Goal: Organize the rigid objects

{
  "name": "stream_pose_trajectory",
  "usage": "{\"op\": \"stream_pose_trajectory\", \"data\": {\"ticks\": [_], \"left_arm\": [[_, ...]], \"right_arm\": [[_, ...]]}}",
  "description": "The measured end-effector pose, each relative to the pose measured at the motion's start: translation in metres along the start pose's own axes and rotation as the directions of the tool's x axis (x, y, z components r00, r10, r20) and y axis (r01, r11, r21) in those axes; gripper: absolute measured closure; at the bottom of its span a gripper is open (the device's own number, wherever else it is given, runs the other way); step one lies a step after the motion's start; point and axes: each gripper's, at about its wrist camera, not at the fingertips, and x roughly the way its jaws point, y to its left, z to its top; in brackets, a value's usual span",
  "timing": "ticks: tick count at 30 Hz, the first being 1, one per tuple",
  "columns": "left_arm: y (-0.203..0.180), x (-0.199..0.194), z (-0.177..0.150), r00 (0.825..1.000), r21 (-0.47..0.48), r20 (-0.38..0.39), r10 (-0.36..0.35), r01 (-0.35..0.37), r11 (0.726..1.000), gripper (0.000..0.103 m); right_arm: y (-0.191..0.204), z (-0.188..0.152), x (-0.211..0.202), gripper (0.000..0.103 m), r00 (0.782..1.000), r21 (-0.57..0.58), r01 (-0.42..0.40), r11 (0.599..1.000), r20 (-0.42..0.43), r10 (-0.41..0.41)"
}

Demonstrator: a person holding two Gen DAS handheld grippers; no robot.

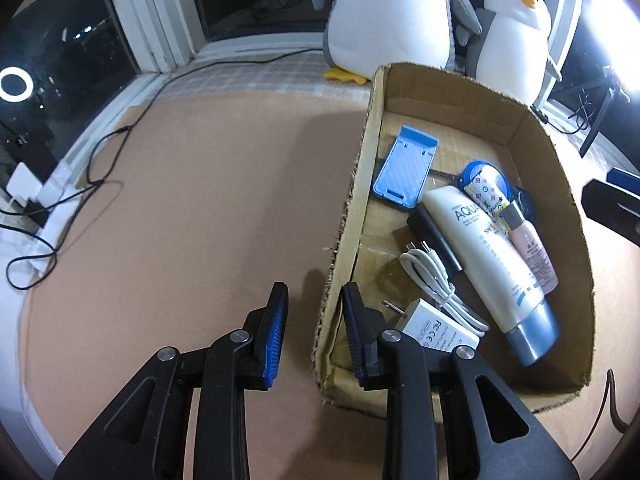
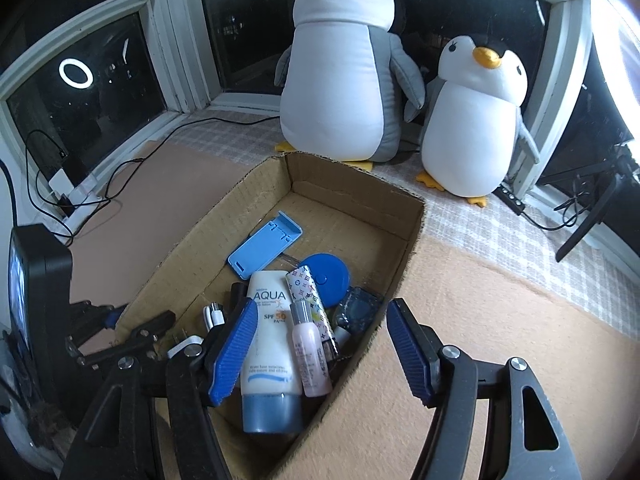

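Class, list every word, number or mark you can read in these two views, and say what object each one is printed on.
"AQUA": white sunscreen tube with blue cap.
"SPF 50": same tube.
"FC", "CE" marks: white plug-in charger.
Tube's smaller print: too blurred to read.
Small pink bottle: print too small.
Patterned white stick: coloured symbols only, unreadable.

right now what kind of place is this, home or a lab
Most likely a home, on a bay window seat: two plush penguins sit against dark window panes, and a cardboard box of toiletries such as a sunscreen tube rests on the padded ledge.
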Motion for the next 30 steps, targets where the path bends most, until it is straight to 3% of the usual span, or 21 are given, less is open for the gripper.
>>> {"op": "stream_pose_trajectory", "data": {"ticks": [8, 10, 16, 19, 23, 30], "left_arm": [[0.001, -0.035, -0.010, 0.999, 0.009, 0.053, 0.006, -0.006, 1.000, 0.069], [0.001, -0.047, -0.013, 0.998, 0.013, 0.068, 0.000, -0.001, 1.000, 0.060], [-0.004, -0.085, -0.022, 0.992, 0.038, 0.124, -0.011, 0.006, 0.999, 0.056], [-0.007, -0.108, -0.027, 0.987, 0.043, 0.156, -0.029, 0.023, 0.999, 0.048], [-0.012, -0.132, -0.032, 0.980, 0.050, 0.191, -0.050, 0.041, 0.998, 0.046], [-0.022, -0.170, -0.040, 0.965, 0.056, 0.247, -0.087, 0.076, 0.996, 0.032]], "right_arm": [[-0.007, -0.015, -0.040, 0.032, 0.999, 0.047, 0.012, 0.999, 0.048, -0.015], [-0.008, -0.019, -0.050, 0.032, 0.998, 0.052, 0.022, 0.998, 0.061, -0.026], [-0.011, -0.037, -0.086, 0.029, 0.994, 0.084, 0.056, 0.995, 0.092, -0.064], [-0.015, -0.046, -0.104, 0.026, 0.992, 0.104, 0.059, 0.993, 0.108, -0.070], [-0.018, -0.058, -0.127, 0.024, 0.987, 0.126, 0.076, 0.989, 0.128, -0.093], [-0.020, -0.077, -0.167, 0.022, 0.978, 0.165, 0.104, 0.981, 0.165, -0.132]]}}
